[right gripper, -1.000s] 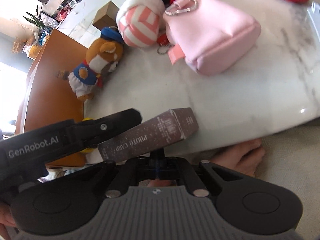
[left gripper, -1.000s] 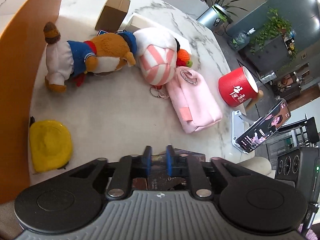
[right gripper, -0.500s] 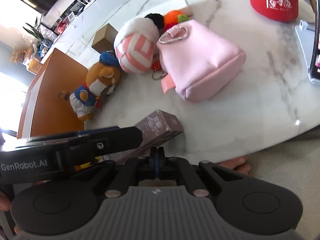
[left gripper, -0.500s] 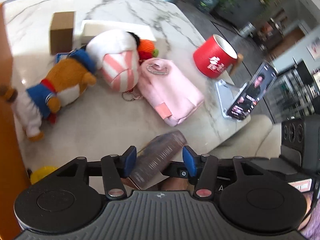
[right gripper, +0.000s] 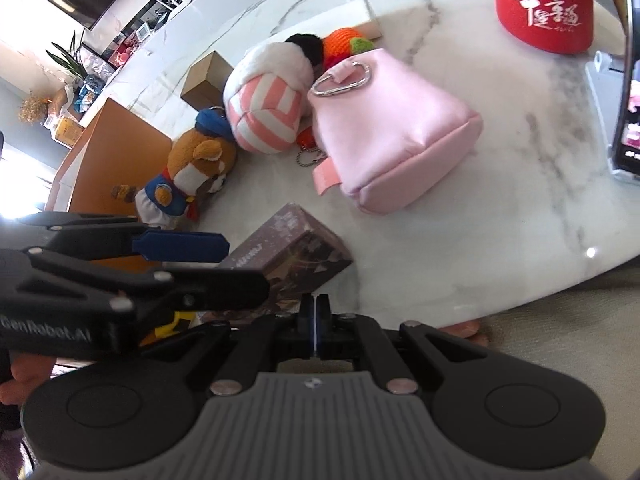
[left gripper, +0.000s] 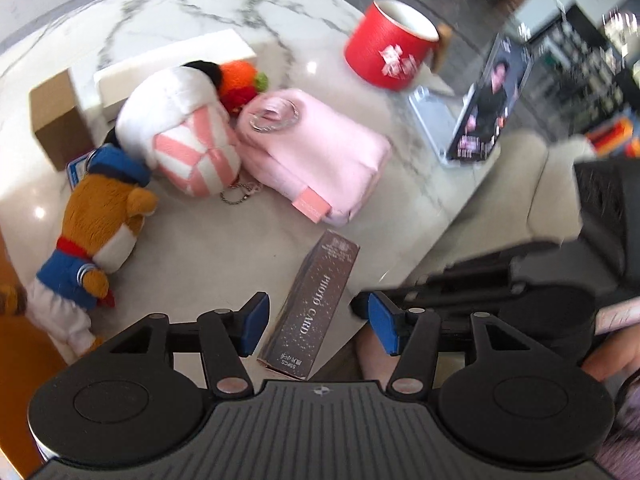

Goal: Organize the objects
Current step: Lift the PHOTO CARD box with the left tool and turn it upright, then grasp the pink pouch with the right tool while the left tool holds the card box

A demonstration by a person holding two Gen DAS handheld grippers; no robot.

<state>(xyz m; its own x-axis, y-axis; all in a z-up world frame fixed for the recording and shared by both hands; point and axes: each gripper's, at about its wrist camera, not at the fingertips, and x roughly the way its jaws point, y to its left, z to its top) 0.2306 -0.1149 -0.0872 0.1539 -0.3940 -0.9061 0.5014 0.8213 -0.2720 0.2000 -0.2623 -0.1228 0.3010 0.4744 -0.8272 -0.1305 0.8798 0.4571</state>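
- The left gripper [left gripper: 316, 322] had spread wide, releasing the box [left gripper: 316, 304].
- The right gripper [right gripper: 315, 322] stayed closed, apparently empty.
- The box read "PHOTO CARD"; at 1 o'clock, the red cup's [left gripper: 392, 44] lettering blurred.

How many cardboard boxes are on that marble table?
3: a plain brown box at the far left, a flat white box behind the plush toys, and a dark photo card box nearest the grippers.
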